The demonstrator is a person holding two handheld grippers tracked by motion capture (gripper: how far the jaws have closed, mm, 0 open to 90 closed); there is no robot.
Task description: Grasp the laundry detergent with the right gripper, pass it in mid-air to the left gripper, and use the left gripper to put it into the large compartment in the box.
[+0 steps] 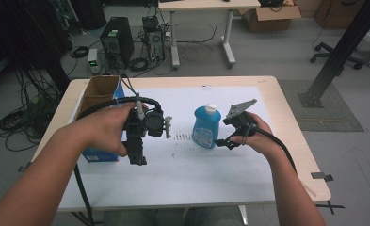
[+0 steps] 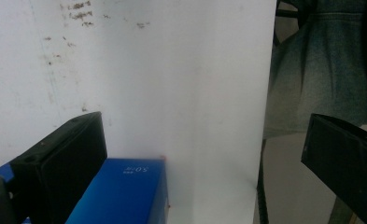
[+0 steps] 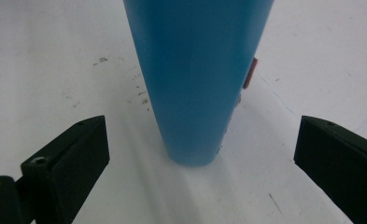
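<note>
We have the right tongs (image 3: 202, 154) spread wide, lined up on the blue bottle (image 1: 206, 126) standing upright at frame centre: approach step, in our judgement. Next: ease forward until the jaws flank its base, then close. Left tongs (image 2: 204, 158) also apart, over the blue box (image 1: 100, 154) at left. White surface (image 1: 197, 174); cluttered lab floor behind

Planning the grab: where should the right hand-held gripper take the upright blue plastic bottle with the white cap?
Grip the blue plastic bottle low on its narrow side faces, coming level from the right, where the open right hand-held gripper already straddles it; it stands upright.
</note>
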